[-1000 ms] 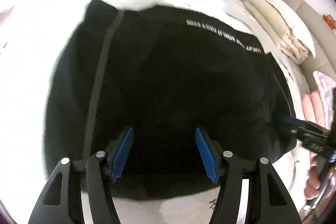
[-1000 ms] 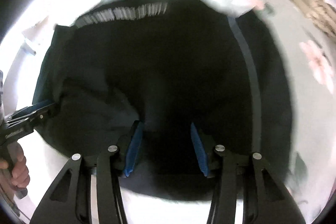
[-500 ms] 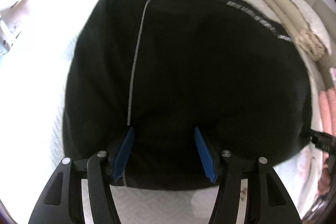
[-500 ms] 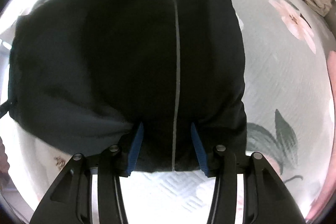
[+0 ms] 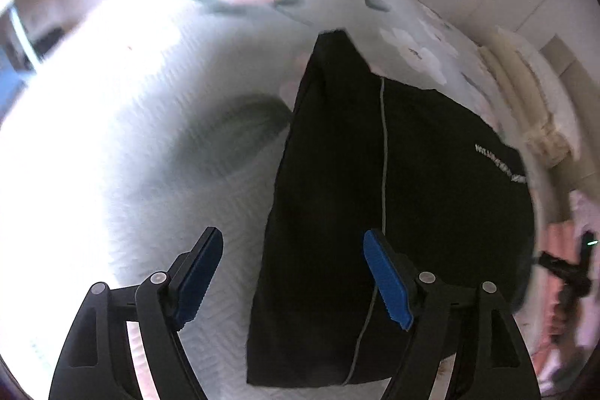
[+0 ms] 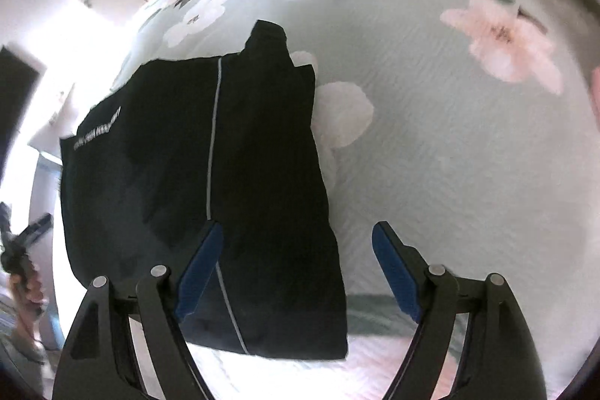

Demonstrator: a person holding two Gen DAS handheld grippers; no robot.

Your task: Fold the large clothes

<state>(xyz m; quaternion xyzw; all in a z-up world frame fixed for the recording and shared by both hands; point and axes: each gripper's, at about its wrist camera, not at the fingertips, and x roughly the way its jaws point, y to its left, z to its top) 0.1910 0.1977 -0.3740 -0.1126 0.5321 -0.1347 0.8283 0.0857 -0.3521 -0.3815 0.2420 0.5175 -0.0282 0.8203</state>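
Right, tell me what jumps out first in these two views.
The folded black garment dominates, lying flat on the pale floral bedspread, with a thin grey stripe down it and white lettering near one edge. Both tools stand open above its near edge: the left tool and the right tool, gripping nothing.
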